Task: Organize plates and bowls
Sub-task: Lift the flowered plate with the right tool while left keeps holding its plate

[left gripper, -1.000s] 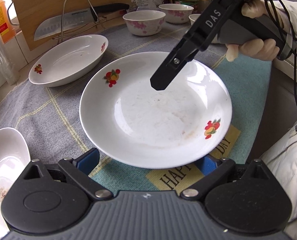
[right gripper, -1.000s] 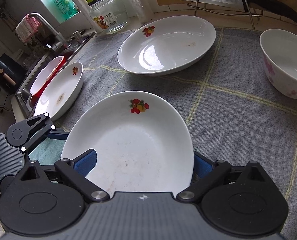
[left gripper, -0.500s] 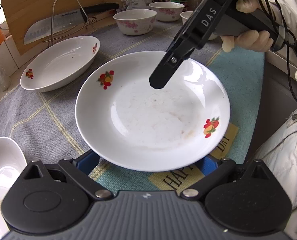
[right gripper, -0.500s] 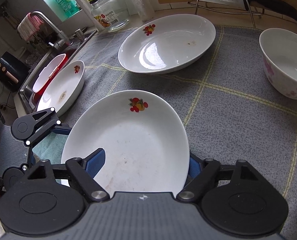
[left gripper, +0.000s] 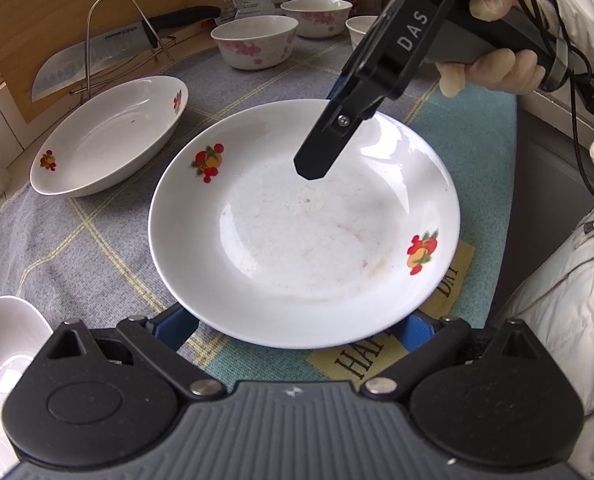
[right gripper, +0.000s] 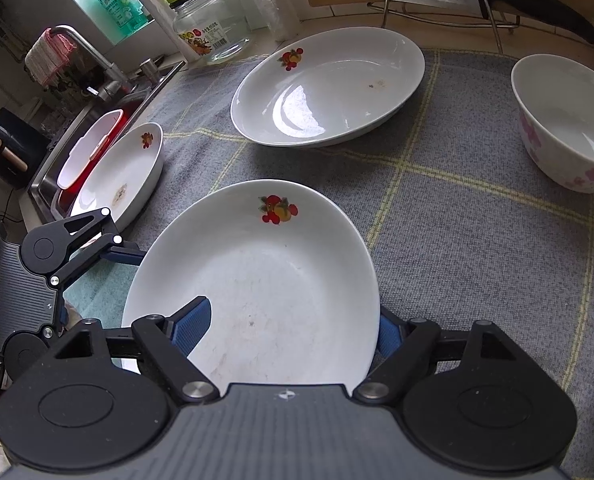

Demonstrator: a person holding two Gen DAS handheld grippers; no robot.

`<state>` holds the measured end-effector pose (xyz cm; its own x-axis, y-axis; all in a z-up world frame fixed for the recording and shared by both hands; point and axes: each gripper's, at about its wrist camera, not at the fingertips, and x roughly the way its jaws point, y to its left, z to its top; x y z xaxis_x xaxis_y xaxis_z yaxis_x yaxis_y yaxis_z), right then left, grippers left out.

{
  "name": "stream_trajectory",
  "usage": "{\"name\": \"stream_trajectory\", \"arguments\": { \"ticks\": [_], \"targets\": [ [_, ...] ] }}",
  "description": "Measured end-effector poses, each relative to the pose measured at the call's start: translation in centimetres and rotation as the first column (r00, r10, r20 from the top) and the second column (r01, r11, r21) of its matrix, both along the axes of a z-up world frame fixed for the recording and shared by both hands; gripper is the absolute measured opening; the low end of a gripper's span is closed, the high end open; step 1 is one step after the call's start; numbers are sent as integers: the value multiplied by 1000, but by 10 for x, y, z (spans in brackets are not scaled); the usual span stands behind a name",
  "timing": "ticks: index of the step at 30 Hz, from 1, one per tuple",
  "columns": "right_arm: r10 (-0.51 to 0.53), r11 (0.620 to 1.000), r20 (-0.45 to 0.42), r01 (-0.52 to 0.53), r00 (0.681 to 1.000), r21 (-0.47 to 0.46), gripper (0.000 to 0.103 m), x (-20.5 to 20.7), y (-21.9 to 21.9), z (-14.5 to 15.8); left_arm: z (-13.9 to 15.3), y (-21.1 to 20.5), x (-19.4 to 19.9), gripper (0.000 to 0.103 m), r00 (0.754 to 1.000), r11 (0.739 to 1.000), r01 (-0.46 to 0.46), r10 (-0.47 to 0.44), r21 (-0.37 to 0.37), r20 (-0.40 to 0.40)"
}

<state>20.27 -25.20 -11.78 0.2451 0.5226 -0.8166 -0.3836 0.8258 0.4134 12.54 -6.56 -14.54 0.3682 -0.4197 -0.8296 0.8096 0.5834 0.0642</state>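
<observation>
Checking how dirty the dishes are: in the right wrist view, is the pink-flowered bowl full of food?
No, the pink-flowered bowl at the right edge shows a bare white inside with nothing in it.

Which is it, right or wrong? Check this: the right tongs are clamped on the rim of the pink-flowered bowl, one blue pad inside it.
Wrong. The right tongs are clamped on the rim of the fruit-print plate, one blue pad inside it; the pink-flowered bowl stands apart. The right wrist view shows it.

Left gripper [left gripper: 297,330] fingertips under the round plate [left gripper: 305,224]; contact with it perhaps hidden.
</observation>
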Motion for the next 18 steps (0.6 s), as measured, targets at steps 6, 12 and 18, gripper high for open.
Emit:
{"name": "stream_trajectory", "arguments": {
  "ticks": [6, 12, 18],
  "targets": [
    [3, 1000, -4, -4, 1000, -2, 88, 1, 2, -2, 3, 4, 0, 99, 1000, 1000, 0, 1, -30, 12],
    [21, 999, 17, -21, 1000, 46, 87, -1, -5, -6, -1, 9, 1, 99, 999, 996, 47, -47, -69, 3],
    [38, 998, 9, -39, 999, 56, 87, 3, -6, -4, 3, 17, 4, 99, 992, 989, 128, -127, -68, 21]
  ]
}}
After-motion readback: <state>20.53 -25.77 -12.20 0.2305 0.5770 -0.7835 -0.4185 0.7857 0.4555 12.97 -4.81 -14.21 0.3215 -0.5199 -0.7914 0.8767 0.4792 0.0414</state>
